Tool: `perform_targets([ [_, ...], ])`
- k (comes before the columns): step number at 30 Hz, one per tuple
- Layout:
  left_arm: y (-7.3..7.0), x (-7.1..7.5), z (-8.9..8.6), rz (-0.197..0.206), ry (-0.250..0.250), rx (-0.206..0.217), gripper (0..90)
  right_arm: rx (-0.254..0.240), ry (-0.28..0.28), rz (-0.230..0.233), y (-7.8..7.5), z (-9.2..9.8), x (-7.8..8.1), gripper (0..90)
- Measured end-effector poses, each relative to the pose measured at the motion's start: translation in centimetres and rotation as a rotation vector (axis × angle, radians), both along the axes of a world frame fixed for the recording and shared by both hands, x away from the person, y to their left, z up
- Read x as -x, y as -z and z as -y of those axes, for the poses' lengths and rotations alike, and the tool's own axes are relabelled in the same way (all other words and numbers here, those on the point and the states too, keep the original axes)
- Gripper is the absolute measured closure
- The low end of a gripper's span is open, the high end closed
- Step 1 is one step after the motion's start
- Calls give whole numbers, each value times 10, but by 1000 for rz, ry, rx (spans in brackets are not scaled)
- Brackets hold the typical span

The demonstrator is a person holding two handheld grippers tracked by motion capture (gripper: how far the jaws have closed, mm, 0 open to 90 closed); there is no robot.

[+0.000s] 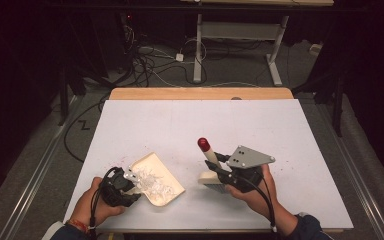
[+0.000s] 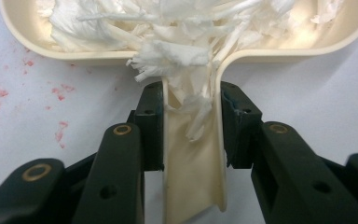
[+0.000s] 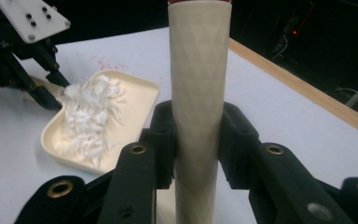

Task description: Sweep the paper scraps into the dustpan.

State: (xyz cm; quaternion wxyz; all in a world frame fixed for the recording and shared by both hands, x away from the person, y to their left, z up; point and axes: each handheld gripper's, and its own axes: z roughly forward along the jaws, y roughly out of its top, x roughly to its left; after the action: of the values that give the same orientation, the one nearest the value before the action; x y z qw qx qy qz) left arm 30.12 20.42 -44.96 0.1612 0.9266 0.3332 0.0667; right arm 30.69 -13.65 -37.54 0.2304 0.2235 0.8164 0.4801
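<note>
My left gripper [image 1: 130, 186] lies low near the front edge of the white bench [image 1: 180, 125], its jaws pinching the handle of the cream dustpan [image 1: 162, 180]. The pan sits flat on the bench, smooth plastic, heaped with white shredded paper [image 2: 177, 28]. My right gripper [image 1: 219, 167], just right of the pan, clamps its jaws on the brush [image 1: 210, 165], whose cream textured handle tilts up, with a red tip.

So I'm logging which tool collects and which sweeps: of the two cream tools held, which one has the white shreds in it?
The dustpan, held by its handle in the left tongs; white shreds fill it. The brush in the right tongs carries none.
</note>
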Motion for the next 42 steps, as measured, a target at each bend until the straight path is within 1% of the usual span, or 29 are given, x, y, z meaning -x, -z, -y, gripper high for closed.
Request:
perform_targets([
  [5, 0, 1, 1, -1, 3, -2, 628, -72, -16, 14, -1, -17, -10, 703],
  [6, 1, 1, 1, -2, 4, -2, 628, -105, -24, 13, -1, -21, -13, 703],
  [8, 1, 1, 1, -3, 5, -5, 628, -137, -41, 1, -2, -26, -17, 703],
  [12, 2, 1, 1, -3, 5, -2, 628, -165, -49, 10, -4, -28, -16, 703],
  [14, 2, 1, 2, -2, 4, -6, 628, -172, -48, 10, -5, -24, -16, 703],
  [17, 2, 2, 3, -2, 5, -11, 629, -183, -29, 16, -7, -15, -15, 703],
  [20, 2, 2, 4, -1, 7, -14, 628, -167, -8, 29, -10, -6, -14, 703],
  [22, 2, 2, 5, 0, 10, -17, 628, -145, 3, 37, -11, 2, -11, 703],
  [24, 2, 2, 5, -4, 11, -18, 628, -122, 22, 38, -9, 10, -9, 703],
  [27, 2, 2, 5, -8, 9, -18, 628, -111, 53, 44, -4, 16, -11, 703],
  [30, 2, 2, 6, -11, 8, -22, 629, -126, 59, 51, 0, 10, -14, 703],
  [32, 2, 1, 6, -13, 9, -22, 629, -138, 57, 61, 4, 2, -15, 703],
  [35, 3, 0, 7, -14, 12, -23, 629, -134, 25, 42, 9, -10, -14, 703],
  [37, 3, 0, 7, -14, 13, -23, 629, -135, 4, 32, 11, -18, -11, 703],
  [40, 3, 0, 7, -11, 13, -19, 629, -123, -31, 38, 11, -31, -3, 702],
  [42, 3, 1, 6, -10, 12, -17, 629, -127, -51, 32, 10, -39, 0, 703],
])
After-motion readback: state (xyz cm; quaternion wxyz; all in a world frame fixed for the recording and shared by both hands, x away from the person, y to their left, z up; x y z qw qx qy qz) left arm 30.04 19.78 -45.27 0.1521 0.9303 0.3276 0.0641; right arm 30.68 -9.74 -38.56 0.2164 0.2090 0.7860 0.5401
